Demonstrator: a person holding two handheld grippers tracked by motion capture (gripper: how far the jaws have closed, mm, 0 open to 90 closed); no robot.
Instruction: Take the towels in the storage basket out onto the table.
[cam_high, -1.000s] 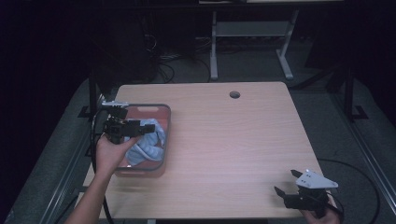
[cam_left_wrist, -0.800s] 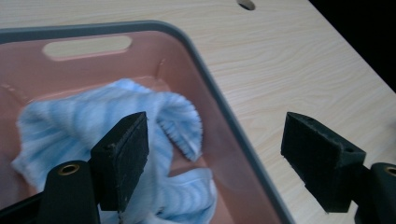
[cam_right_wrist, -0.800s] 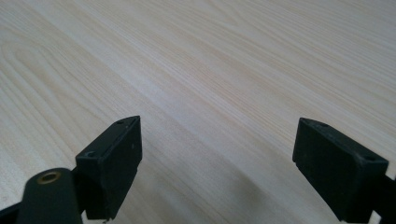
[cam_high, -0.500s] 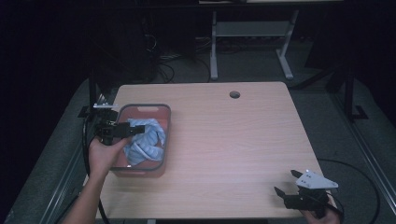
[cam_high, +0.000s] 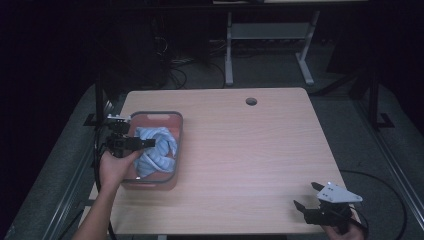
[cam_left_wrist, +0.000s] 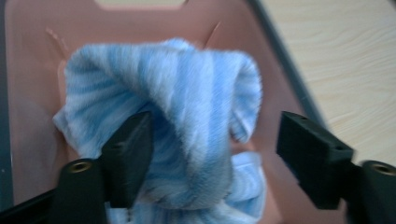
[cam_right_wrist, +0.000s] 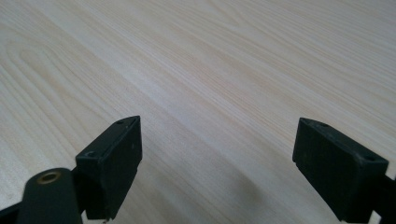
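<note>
High view: left gripper (cam_high: 131, 143) sits over the near-left part of the pink bin (cam_high: 176, 150), at the table's (cam_high: 250, 165) left side. Blue striped towel (cam_high: 159, 149) lies bunched inside the bin. Right gripper (cam_high: 309, 201) rests at the near-right table corner, well apart from the bin.

Left gripper view: jaws have just been closing, still apart; a raised towel (cam_left_wrist: 187, 116) fold stands between them. Left pad touches the cloth, right pad stays clear.

Right gripper view: jaws wide apart over bare wood (cam_right_wrist: 210, 70), nothing between them.
</note>
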